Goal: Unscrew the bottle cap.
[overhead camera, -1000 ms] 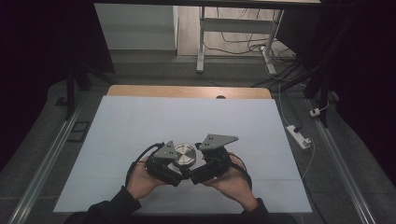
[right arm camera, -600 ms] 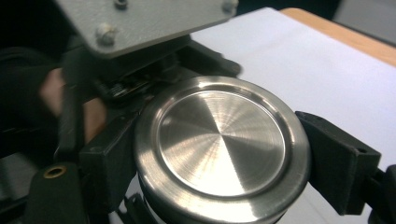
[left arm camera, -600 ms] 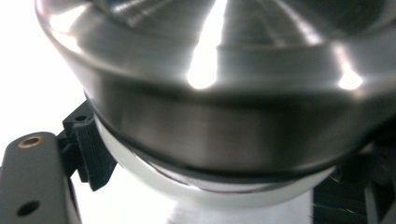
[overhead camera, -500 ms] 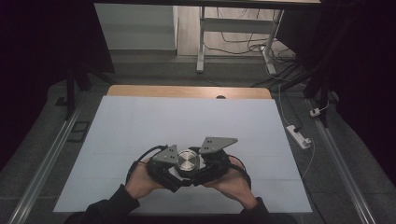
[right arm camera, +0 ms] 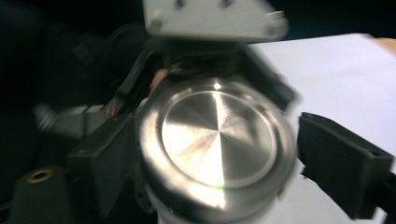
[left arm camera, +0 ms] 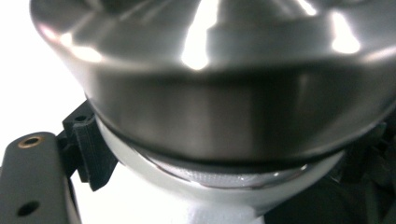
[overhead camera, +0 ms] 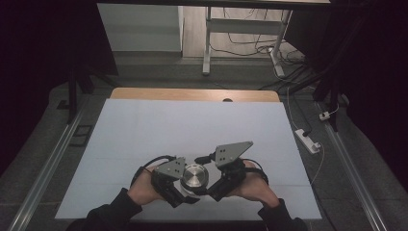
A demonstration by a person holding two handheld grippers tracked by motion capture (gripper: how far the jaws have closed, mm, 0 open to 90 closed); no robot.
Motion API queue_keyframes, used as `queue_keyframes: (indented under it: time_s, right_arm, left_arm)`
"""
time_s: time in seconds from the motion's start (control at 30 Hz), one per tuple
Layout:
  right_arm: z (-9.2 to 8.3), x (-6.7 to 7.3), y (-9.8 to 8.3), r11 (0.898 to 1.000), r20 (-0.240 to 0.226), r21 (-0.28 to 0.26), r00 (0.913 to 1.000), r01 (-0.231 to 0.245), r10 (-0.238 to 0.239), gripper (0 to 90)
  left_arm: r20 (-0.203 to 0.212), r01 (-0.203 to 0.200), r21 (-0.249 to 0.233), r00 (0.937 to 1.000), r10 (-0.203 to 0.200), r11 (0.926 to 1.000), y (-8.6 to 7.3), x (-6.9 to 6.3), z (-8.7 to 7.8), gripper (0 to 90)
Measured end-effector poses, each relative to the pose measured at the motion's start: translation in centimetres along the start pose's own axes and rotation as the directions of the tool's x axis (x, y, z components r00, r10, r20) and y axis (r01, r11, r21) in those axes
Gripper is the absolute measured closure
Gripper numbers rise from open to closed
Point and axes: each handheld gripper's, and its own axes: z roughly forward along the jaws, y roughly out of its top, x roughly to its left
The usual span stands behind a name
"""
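Observation:
A small jar with a brushed-metal lid (overhead camera: pixel 195 175) and a white body (left arm camera: pixel 219 198) is held just above the white table near its front edge. My left gripper (overhead camera: pixel 188 191) comes in from the left and is shut on the jar below the lid (left arm camera: pixel 219 93). From the right, my right gripper (overhead camera: pixel 208 184) straddles the lid (right arm camera: pixel 215 135). Its jaws have just been opening. One pad (right arm camera: pixel 102 163) sits against the lid's side, while the other pad (right arm camera: pixel 341 163) stands clear of it by a gap.
The white sheet (overhead camera: pixel 192 130) covers the table, with a wooden strip (overhead camera: pixel 192 94) along the far edge. A white power strip (overhead camera: pixel 308 140) lies on the floor at the right. Metal rails run along both sides, and desk legs (overhead camera: pixel 208 43) stand beyond the table.
Both hands and the jar have drifted slightly toward the front edge. The right gripper's grey plate has lifted and tilted a little.

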Motion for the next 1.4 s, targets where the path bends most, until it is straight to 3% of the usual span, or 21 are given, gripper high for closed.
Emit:
queue_keyframes:
  time_s: [0.03,0.07,0.1,0.13,0.17,0.23,0.27,0.37,0.47,0.57,0.67,0.73,0.8,0.87,1.03,1.17,1.2,1.3,1.33,1.37,1.4]
  right_arm:
    - [-0.4,-0.1,0.2,0.999,0.033,-0.019,0.9988,-0.036,0.036,10.2]
    - [-0.7,-0.2,0.4,0.996,0.082,-0.036,0.9934,-0.077,0.08,9.7]
    - [-0.7,-0.2,0.4,0.996,0.082,-0.036,0.9934,-0.077,0.08,9.7]
    - [-0.8,-0.2,0.7,0.992,0.157,-0.044,0.98,-0.116,0.122,8.7]
    - [-0.6,-0.1,0.7,0.991,0.178,-0.045,0.975,-0.127,0.133,8.3]
    - [-0.3,0.1,0.8,0.989,0.206,-0.045,0.9675,-0.14,0.146,8.4]
    - [0.7,0.4,0.9,0.985,0.289,-0.038,0.9414,-0.17,0.174,8.5]
    - [1.9,0.6,0.7,0.978,0.357,-0.046,0.9115,-0.202,0.204,9.6]
    - [2.6,0.8,0.5,0.978,0.394,-0.037,0.8962,-0.207,0.204,14.8]
    - [2.5,0.8,0.4,0.981,0.363,-0.033,0.9121,-0.193,0.191,17.9]
    - [2.0,0.7,0.5,0.986,0.284,-0.016,0.9452,-0.164,0.162,18.3]
    - [1.5,0.5,0.4,0.991,0.197,-0.014,0.9716,-0.131,0.131,18.3]
    - [1.0,0.2,0.3,0.995,0.101,-0.014,0.9897,-0.101,0.102,18.4]
    - [0.5,0.0,0.0,0.998,0.014,-0.026,0.9982,-0.059,0.059,18.6]
    - [0.1,0.2,-0.3,0.999,-0.097,-0.032,0.9952,0.004,-0.007,14.8]
    - [-0.5,-0.1,0.2,0.996,-0.023,-0.06,0.9978,-0.064,0.063,6.7]
    - [-0.9,-0.1,0.6,0.991,0.056,-0.059,0.9909,-0.119,0.122,3.4]
    - [-0.2,0.2,0.8,0.986,0.168,-0.013,0.9722,-0.164,0.164,2.1]
    - [-0.2,0.2,0.8,0.986,0.168,-0.013,0.9722,-0.164,0.164,2.1]
    - [0.9,0.7,1.0,0.984,0.256,0.011,0.9522,-0.176,0.167,4.2]
    - [1.3,0.8,1.0,0.984,0.278,0.015,0.9457,-0.179,0.168,5.1]
  left_arm:
    - [0.0,0.0,0.0,1.0,0.0,1.0,0.0,0.0,0.0,15.2]
    - [-0.083,0.052,-0.004,0.9952,-0.052,0.9986,-0.2,0.5,-0.3,15.2]
    - [-0.083,0.052,-0.004,0.9952,-0.052,0.9986,-0.2,0.5,-0.3,15.2]
    - [-0.147,0.106,-0.015,0.9834,-0.107,0.9943,-0.3,0.8,-0.3,15.2]
    - [-0.179,0.121,-0.011,0.9763,-0.121,0.9925,-0.3,0.8,-0.3,15.2]
    - [-0.204,0.129,-0.002,0.9708,-0.126,0.9917,-0.3,0.9,-0.3,15.2]
    - [-0.244,0.14,0.01,0.9606,-0.133,0.9901,-0.3,0.7,0.0,15.2]
    - [-0.261,0.146,0.017,0.9554,-0.137,0.9891,-0.1,0.5,0.4,15.2]
    - [-0.255,0.144,0.018,0.9576,-0.135,0.9895,0.1,0.3,0.5,15.2]
    - [-0.212,0.124,0.025,0.9702,-0.116,0.9919,0.0,0.4,0.3,15.2]
    - [-0.119,0.079,0.01,0.99,-0.077,0.9968,-0.1,0.4,-0.1,15.2]
    - [-0.06,0.039,0.003,0.9974,-0.039,0.9992,0.0,0.3,-0.3,15.2]
    - [-0.001,-0.002,0.002,1.0,0.002,1.0,0.1,0.0,-0.3,15.1]
    - [0.049,-0.04,0.0,0.998,0.04,0.9992,0.2,-0.3,-0.3,15.2]
    - [0.091,-0.073,-0.002,0.9932,0.073,0.9973,0.3,-0.8,0.2,15.1]
    - [0.014,-0.025,0.008,0.9996,0.025,0.9996,0.2,-0.4,0.1,15.1]
    - [-0.049,0.028,0.008,0.9984,-0.027,0.9996,0.1,0.0,-0.1,15.2]
    - [-0.148,0.08,0.024,0.9862,-0.075,0.9965,0.1,0.3,0.0,15.2]
    - [-0.148,0.08,0.024,0.9862,-0.075,0.9965,0.1,0.3,0.0,15.2]
    - [-0.181,0.089,0.039,0.9803,-0.081,0.9952,0.1,0.2,0.2,15.2]
    - [-0.186,0.093,0.042,0.9791,-0.083,0.9948,0.1,0.2,0.3,15.2]
